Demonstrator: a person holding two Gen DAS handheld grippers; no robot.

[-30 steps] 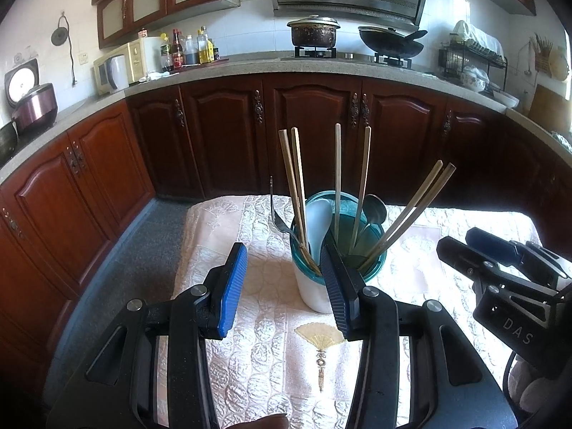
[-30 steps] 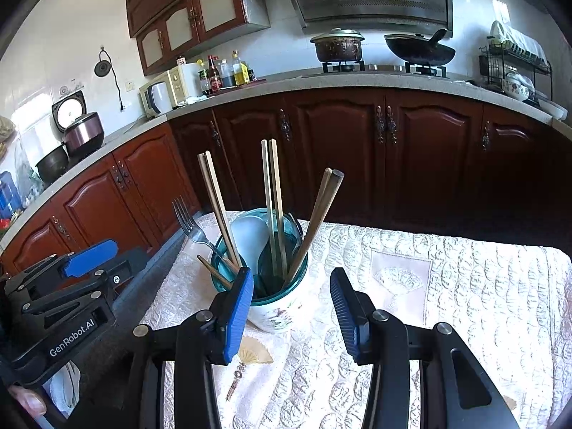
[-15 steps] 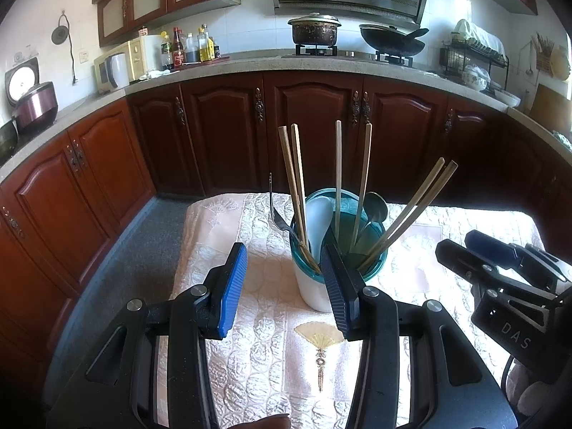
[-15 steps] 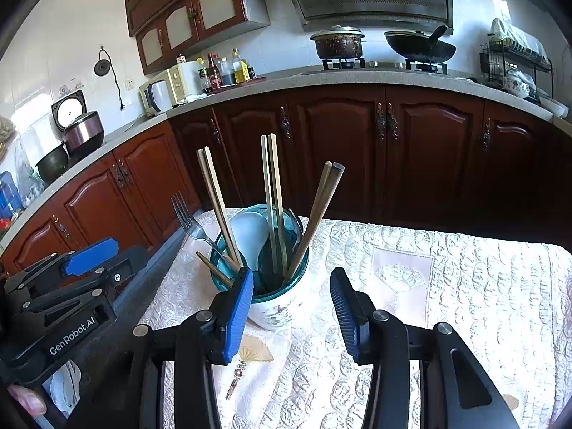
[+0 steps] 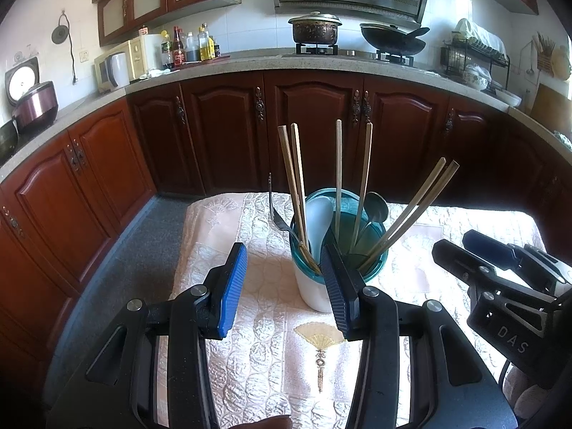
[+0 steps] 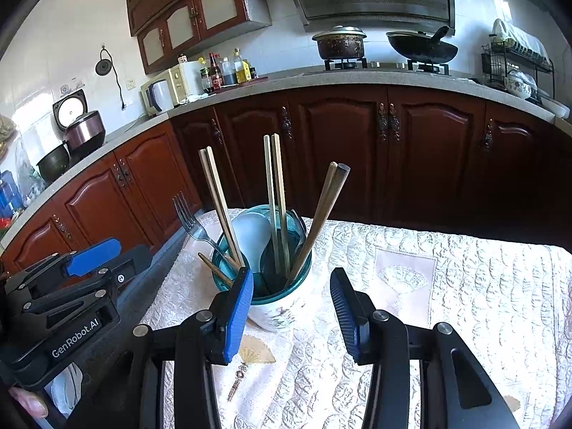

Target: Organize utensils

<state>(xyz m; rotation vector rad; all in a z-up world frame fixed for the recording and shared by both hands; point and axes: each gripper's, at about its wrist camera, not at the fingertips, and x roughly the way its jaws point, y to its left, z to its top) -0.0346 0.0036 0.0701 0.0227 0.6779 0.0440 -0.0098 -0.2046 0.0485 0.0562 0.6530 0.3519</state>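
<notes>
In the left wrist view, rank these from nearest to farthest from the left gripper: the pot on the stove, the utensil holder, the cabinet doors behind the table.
1. Utensil holder, on the table just beyond the left gripper, towards its right finger.
2. Cabinet doors, past the table's far edge.
3. Pot, up on the stove at the back wall.

Both fisheye views looked forward and downward along their own fingers toward the utensil cup [image 5: 334, 250] [image 6: 266, 271], from close by. The left wrist view sat left of the cup, the right wrist view right of it. Both shared the cup, the quilted surface [image 5: 257, 339] [image 6: 464, 286] and the cabinets [image 5: 314, 125] [image 6: 339, 150] behind the cup.
</notes>
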